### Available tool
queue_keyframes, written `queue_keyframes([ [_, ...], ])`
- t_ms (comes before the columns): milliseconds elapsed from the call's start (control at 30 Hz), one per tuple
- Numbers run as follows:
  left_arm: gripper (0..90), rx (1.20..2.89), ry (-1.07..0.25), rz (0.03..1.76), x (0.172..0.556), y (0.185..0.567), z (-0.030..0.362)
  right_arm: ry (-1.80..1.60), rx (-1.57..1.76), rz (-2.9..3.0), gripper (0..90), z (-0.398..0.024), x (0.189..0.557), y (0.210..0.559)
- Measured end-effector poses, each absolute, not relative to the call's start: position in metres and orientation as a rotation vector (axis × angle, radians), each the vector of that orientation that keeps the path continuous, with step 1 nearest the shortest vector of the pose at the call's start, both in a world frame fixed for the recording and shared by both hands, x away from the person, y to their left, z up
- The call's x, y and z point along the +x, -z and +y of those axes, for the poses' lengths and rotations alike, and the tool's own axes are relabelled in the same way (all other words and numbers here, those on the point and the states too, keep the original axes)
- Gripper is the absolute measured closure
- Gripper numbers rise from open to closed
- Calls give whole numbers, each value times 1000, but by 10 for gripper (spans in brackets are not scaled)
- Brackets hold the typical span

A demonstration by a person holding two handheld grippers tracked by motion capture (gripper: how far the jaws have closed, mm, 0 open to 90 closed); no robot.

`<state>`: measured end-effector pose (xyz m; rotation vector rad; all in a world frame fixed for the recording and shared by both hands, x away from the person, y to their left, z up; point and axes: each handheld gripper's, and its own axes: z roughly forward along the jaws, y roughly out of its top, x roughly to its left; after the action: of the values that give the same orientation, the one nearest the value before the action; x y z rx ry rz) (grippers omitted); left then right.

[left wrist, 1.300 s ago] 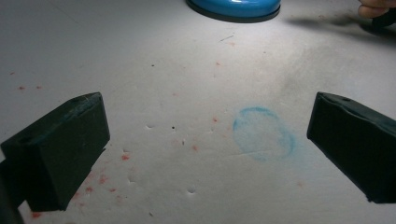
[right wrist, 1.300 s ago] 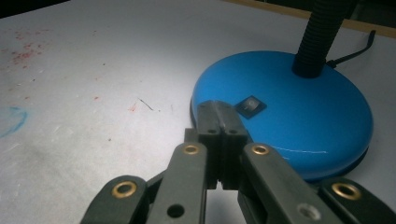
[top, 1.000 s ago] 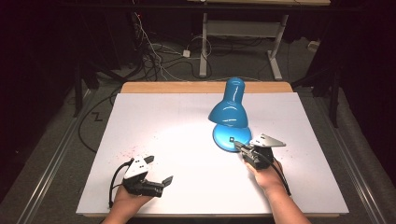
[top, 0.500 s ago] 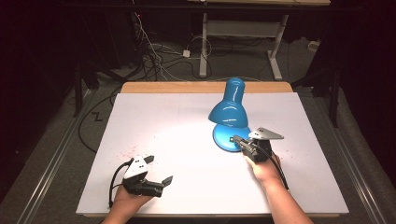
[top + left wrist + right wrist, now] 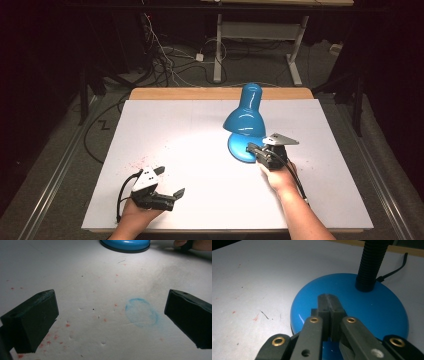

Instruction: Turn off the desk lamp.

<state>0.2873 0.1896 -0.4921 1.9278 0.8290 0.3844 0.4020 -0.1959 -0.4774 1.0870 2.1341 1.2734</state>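
A blue desk lamp (image 5: 247,120) stands lit on a white table (image 5: 190,125), right of centre, w/ its round base (image 5: 352,307) toward the person. The right gripper (image 5: 329,302) has its jaws pressed together, empty, tips over the base's near edge (contact unclear). The left gripper (image 5: 167,196) rests near the front left, jaws wide apart, holding nothing.

The room is dark; the lit blue desk lamp (image 5: 247,120) throws a bright pool across the white surface (image 5: 190,130), fading toward its edges. Glare streaks the lamp's glossy base (image 5: 372,312). The nearest jaws look soft in both gripper views.
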Motion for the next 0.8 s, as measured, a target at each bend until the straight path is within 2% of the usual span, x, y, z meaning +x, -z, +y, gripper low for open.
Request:
queue_keyframes([
  [800, 0, 1930, -385, 829, 288, 492, 189, -1272, 1096, 2112, 900, -194, 406, 483],
])
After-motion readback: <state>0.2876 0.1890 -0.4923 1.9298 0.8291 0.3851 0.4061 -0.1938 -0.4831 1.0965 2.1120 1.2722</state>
